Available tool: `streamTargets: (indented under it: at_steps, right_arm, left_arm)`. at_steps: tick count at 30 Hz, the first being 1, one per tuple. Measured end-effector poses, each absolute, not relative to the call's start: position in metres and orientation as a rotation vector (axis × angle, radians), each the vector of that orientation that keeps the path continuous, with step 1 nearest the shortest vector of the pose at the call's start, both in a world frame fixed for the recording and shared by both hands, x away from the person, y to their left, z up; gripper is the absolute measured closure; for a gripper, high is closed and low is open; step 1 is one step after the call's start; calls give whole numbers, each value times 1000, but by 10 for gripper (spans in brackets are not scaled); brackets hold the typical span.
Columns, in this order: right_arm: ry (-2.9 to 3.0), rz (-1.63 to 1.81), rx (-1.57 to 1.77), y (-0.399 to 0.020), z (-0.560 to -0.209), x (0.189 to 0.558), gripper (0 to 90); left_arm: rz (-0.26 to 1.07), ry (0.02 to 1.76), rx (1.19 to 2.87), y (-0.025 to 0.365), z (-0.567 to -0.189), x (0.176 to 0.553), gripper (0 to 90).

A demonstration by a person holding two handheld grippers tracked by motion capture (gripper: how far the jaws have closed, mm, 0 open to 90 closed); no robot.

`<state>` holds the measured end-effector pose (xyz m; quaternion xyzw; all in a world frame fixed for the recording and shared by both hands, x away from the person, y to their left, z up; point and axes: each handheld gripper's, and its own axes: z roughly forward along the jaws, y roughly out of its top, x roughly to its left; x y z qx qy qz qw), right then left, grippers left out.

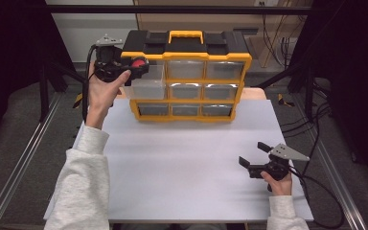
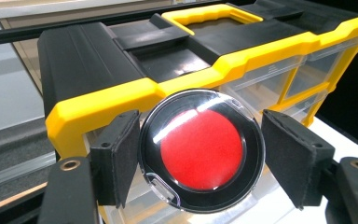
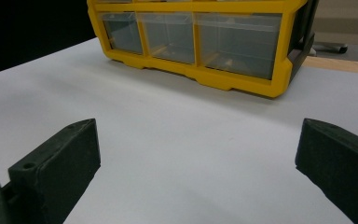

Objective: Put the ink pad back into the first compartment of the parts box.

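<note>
your left gripper [image 2: 200,156] clamps the round red-centred case [image 2: 201,150] by its rim, beside the organiser's [image 1: 187,76] pulled-out top-left drawer [image 1: 146,81]. it looks light, rigid and glossy, likely slippery, so grip the edges squarely. your right gripper [image 1: 254,158] rests low over the table [image 1: 182,163], jaws spread, empty.

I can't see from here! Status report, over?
Left gripper holds red round case by organizer's open top-left drawer. Right gripper open, empty, low over table. Nothing blocking. Over.
</note>
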<state>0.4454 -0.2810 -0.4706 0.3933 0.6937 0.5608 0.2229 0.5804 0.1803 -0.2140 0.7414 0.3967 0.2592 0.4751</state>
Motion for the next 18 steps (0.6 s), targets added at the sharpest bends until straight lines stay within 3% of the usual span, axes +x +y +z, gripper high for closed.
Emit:
streamTargets:
  at_steps: [18]
  right_arm:
    - [1917, 1548, 1087, -281, -471, 446, 4]
  left_arm:
    - [619, 996, 1879, 181, -231, 587, 297]
